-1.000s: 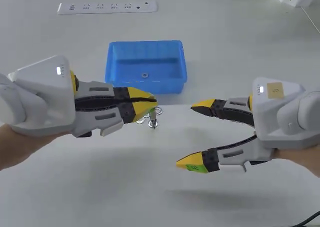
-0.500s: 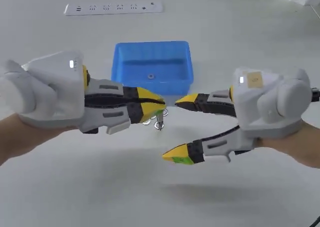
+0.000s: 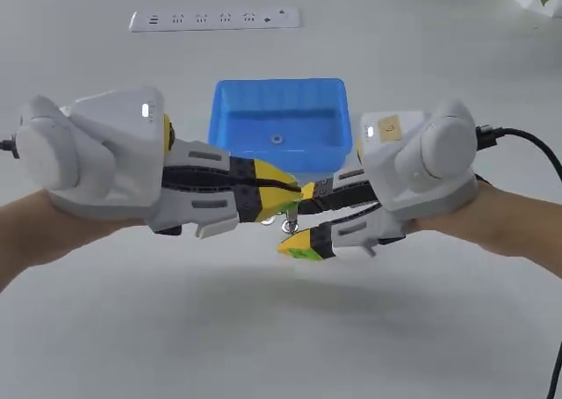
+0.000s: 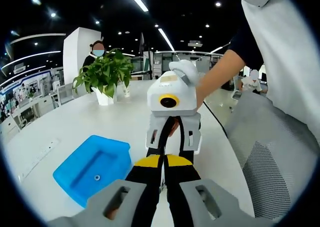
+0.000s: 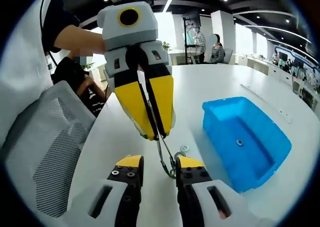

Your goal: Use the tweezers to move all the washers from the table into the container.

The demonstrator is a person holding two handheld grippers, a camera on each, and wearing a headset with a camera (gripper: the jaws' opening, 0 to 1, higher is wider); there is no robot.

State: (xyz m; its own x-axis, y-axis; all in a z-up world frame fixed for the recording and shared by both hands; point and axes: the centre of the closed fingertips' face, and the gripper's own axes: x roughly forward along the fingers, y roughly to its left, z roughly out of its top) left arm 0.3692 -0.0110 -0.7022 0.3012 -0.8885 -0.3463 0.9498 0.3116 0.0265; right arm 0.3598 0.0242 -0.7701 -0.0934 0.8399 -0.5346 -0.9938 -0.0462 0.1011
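Left gripper [image 3: 291, 192] and right gripper [image 3: 299, 221] tip-to-tip

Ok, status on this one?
Left gripper shut on tweezers. Right gripper open, jaws either side of them. One washer in container, second washer on table. Nothing blocking.

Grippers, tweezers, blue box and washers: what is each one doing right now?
Left gripper: fingers shut on the tweezers.
Right gripper: fingers open, one on each side of the tweezers' lower end.
Tweezers: held by the left gripper.
Container: open on top, one washer inside.
Loose washer: lying flat outside the container, not picked up.
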